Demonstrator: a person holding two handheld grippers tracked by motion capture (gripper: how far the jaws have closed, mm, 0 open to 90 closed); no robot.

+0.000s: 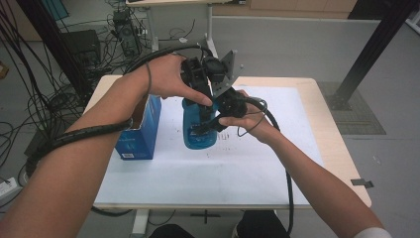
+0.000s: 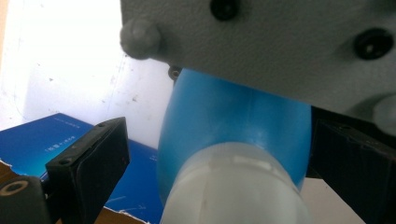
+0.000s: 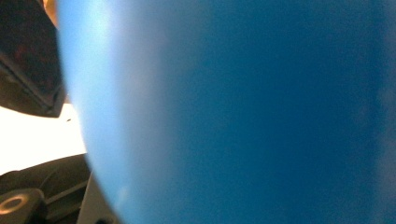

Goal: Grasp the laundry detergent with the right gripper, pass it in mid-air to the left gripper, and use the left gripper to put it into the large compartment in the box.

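Observation:
A blue translucent bottle [image 1: 196,135] stands upright on the white sheet near the table's middle. My right gripper [image 1: 212,124] comes in from the right and is shut on the bottle's body, whose blue wall [image 3: 233,116] sits right against the camera in the right gripper view. My left gripper [image 1: 199,98] reaches down over the bottle's top. In the left gripper view its black jaws stand on either side of the white cap [image 2: 233,191] and blue shoulder [image 2: 233,112], with a gap showing at the left jaw. A grey gripper plate [image 2: 280,42] crosses the top of that view.
A blue cardboard box [image 1: 141,130] with a torn open top stands just left of the bottle, also seen behind the left jaw [image 2: 42,140]. The white sheet [image 1: 208,173] covers most of the tabletop. Cables trail from both grippers, and more cables lie on the floor at the left.

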